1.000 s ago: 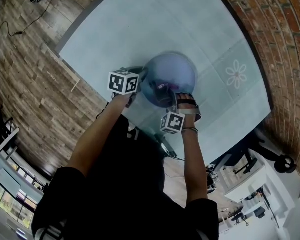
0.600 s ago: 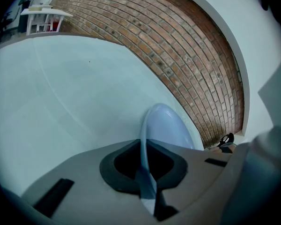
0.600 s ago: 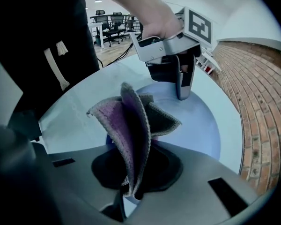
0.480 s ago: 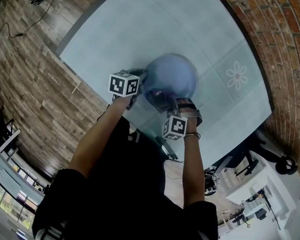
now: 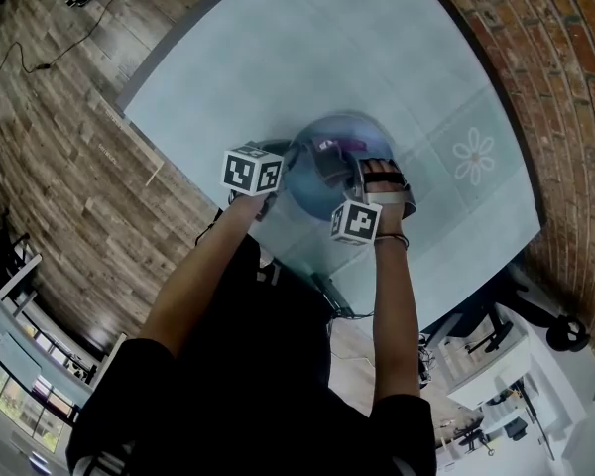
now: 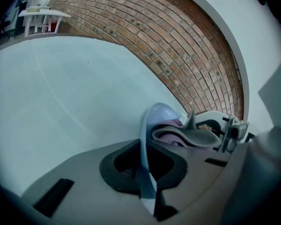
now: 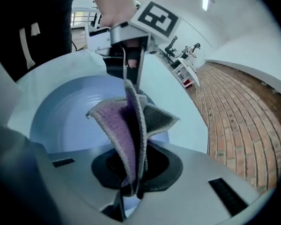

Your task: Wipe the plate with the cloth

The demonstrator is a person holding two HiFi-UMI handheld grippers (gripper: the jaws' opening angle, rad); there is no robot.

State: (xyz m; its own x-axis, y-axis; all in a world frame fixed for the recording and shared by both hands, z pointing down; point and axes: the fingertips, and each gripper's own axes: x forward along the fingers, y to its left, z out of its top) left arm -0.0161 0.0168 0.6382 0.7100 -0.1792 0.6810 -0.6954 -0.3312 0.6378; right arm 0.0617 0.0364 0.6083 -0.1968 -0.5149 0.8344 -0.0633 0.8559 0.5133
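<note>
Moved across plate — cloth, pinched in right hand-held gripper

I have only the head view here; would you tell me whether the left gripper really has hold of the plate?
Observer: Yes. In the left gripper view the left gripper is shut on the rim of the blue plate, which runs edge-on between its jaws.
Operator: Thank you. How is the cloth held?
Observer: The right gripper is shut on the cloth. The cloth is folded, with a purple face and a grey one.
Operator: Is it on the plate?
Observer: The left gripper view shows the cloth bunched close against the plate's inner face. I cannot confirm that they touch.
</note>
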